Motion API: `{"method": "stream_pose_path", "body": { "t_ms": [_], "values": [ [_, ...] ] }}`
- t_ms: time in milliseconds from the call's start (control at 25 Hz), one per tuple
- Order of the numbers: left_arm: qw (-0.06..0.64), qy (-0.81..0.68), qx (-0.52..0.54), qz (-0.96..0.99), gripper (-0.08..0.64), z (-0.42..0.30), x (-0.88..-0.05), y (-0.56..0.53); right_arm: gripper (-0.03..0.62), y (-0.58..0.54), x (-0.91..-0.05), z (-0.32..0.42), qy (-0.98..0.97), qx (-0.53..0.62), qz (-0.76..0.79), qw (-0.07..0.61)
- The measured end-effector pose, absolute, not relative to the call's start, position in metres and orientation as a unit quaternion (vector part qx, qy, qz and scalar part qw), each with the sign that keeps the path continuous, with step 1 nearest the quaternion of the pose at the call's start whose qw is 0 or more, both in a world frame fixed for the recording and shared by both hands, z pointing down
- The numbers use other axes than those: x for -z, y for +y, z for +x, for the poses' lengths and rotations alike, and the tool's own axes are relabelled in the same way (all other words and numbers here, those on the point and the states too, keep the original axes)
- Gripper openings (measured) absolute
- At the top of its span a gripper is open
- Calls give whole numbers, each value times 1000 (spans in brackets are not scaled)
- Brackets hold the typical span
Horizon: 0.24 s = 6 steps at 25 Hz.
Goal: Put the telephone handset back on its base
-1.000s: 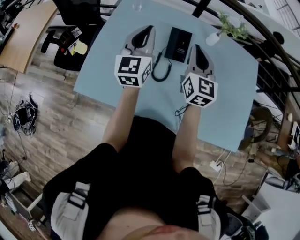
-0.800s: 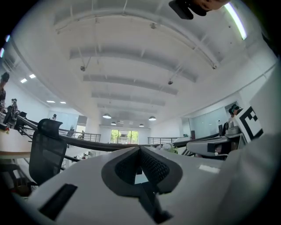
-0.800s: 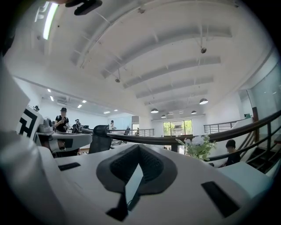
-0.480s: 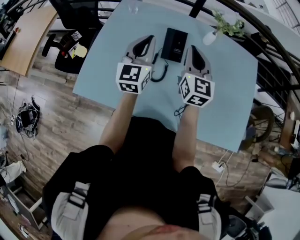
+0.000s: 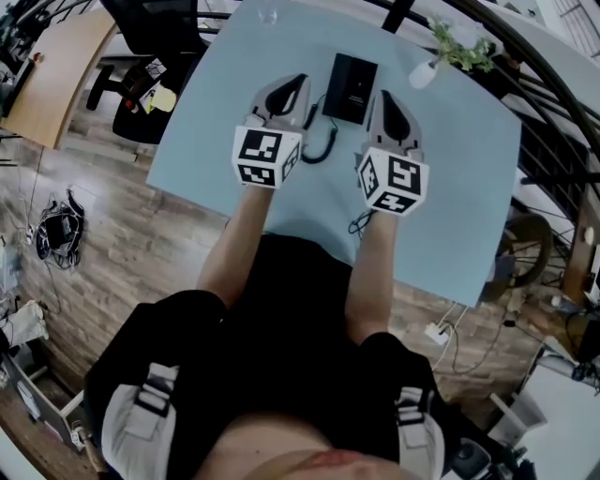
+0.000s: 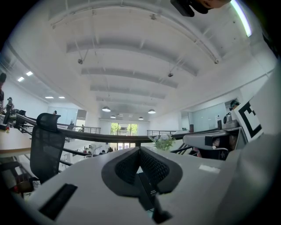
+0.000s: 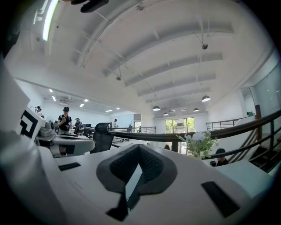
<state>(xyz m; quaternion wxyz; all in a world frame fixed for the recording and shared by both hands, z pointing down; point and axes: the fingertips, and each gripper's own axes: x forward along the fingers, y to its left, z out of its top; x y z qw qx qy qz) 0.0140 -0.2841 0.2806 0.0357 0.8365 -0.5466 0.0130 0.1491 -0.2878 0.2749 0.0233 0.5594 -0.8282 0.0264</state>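
The black telephone (image 5: 351, 88) lies on the light blue table (image 5: 450, 187) at its far middle; I cannot tell the handset from the base. Its coiled cord (image 5: 321, 145) loops toward me on the left. My left gripper (image 5: 296, 82) hovers just left of the phone, jaws shut and empty. My right gripper (image 5: 388, 97) is just right of the phone, also shut on nothing. In the left gripper view the left gripper (image 6: 139, 150) shows its pads meeting, with a dark strip (image 6: 147, 193) below. In the right gripper view the right gripper (image 7: 139, 147) is shut too.
A white vase with a green plant (image 5: 441, 61) stands at the table's far right. A clear glass (image 5: 270, 12) is at the far edge. A black office chair (image 5: 145, 84) stands left of the table. A thin cable (image 5: 361, 223) hangs over the near edge.
Both grippers have shifted only slightly beside the phone, the left one drawing back a little toward me. The jaws have stayed shut.
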Motion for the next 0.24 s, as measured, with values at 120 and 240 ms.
{"method": "stream_pose_path", "body": {
  "t_ms": [120, 240],
  "values": [
    [47, -539, -23, 840, 0, 20, -292, -272, -6, -276, -278, 153, -825, -21, 564, 22],
    [40, -544, -16, 838, 0, 19, -291, -254, -6, -263, -273, 158, -820, -7, 572, 22]
  ]
}}
